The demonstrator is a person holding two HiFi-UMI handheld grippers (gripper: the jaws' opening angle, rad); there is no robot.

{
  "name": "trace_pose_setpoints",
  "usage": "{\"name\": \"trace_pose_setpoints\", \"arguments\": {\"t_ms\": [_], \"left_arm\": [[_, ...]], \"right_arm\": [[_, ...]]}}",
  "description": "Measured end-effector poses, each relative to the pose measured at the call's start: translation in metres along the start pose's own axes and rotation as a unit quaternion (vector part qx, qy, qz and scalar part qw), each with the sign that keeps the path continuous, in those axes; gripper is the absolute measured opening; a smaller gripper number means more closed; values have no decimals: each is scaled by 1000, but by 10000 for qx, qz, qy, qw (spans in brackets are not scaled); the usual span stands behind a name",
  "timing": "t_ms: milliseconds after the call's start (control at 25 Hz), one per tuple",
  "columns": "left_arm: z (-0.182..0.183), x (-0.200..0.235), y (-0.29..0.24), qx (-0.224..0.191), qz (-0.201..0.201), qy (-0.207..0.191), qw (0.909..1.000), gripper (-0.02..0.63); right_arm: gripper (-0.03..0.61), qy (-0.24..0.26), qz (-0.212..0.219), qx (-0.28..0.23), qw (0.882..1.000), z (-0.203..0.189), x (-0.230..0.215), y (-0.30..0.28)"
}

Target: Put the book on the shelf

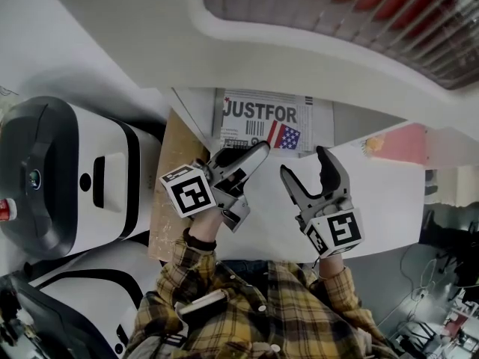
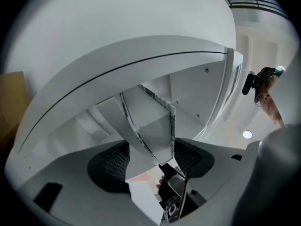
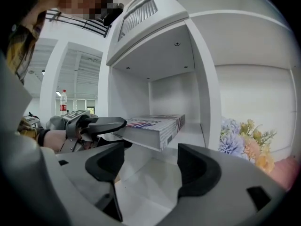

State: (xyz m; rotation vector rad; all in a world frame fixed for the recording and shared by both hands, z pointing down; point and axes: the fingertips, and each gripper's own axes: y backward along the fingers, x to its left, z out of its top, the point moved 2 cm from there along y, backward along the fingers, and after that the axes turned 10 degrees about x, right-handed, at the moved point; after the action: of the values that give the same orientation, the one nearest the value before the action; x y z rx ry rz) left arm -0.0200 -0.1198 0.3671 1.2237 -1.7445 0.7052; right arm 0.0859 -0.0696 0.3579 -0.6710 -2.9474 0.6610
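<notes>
The book (image 1: pixel 262 121), its white cover printed with "JUSTFOR" and a flag, lies flat in a compartment of the white shelf unit (image 1: pixel 299 58). In the right gripper view the book (image 3: pixel 157 125) rests on the shelf board (image 3: pixel 190 138) with its near end sticking out. My left gripper (image 1: pixel 251 167) stands wide around that near corner, one finger above the cover and one below. The left gripper view shows the book (image 2: pixel 150 121) edge-on between the pads, with no clear press. My right gripper (image 1: pixel 307 169) is open and empty just right of it, facing the compartment (image 3: pixel 150 166).
Artificial flowers (image 3: pixel 244 142) stand in the compartment to the right of the book. A brown cardboard panel (image 1: pixel 176 178) leans left of the shelf. White and black machines (image 1: pixel 67 178) fill the left side. A bottle (image 3: pixel 62 102) stands far off.
</notes>
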Motion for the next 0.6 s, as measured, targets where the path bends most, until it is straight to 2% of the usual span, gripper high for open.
{"name": "trace_pose_setpoints", "arguments": {"t_ms": [600], "left_arm": [[6, 6, -7, -166, 249, -148, 9994, 304]], "right_arm": [[343, 2, 42, -115, 9999, 1, 9, 18]]}}
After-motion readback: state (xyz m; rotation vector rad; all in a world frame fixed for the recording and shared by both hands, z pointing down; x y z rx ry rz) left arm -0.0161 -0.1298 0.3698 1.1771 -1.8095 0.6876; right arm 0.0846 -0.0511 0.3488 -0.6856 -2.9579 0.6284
